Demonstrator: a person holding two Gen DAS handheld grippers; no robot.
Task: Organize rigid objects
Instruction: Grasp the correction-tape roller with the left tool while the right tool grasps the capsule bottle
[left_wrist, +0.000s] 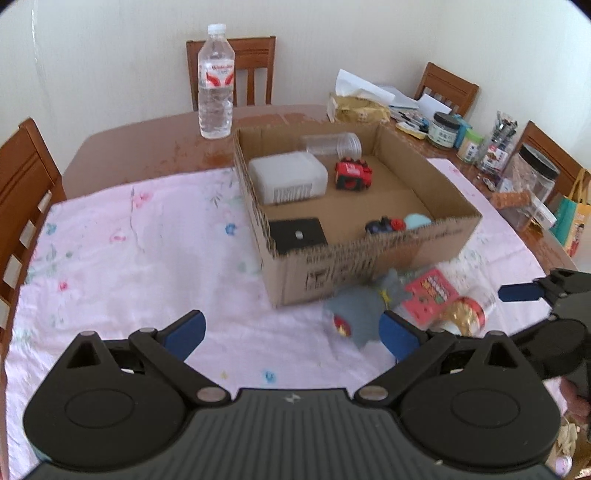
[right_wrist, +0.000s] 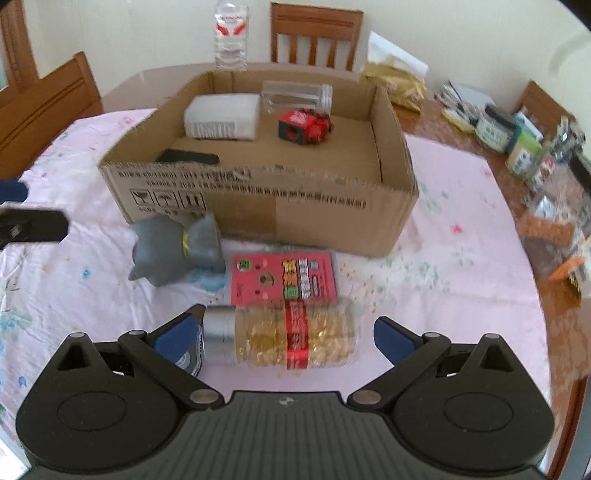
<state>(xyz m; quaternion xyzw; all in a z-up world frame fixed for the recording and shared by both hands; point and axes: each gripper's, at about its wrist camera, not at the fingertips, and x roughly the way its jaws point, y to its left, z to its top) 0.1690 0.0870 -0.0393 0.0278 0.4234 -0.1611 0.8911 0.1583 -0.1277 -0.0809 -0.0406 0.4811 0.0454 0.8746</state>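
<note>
A cardboard box stands on the pink cloth. Inside it lie a white box, a red toy car, a clear jar, a black block and a small toy. In front of the box lie a grey plush, a pink card and a gold-filled bottle on its side. My right gripper is open, with the bottle between its fingers. My left gripper is open and empty above the cloth.
A water bottle stands behind the box. Jars, papers and bags crowd the table's right side. Wooden chairs surround the table. The right gripper shows at the right edge of the left wrist view.
</note>
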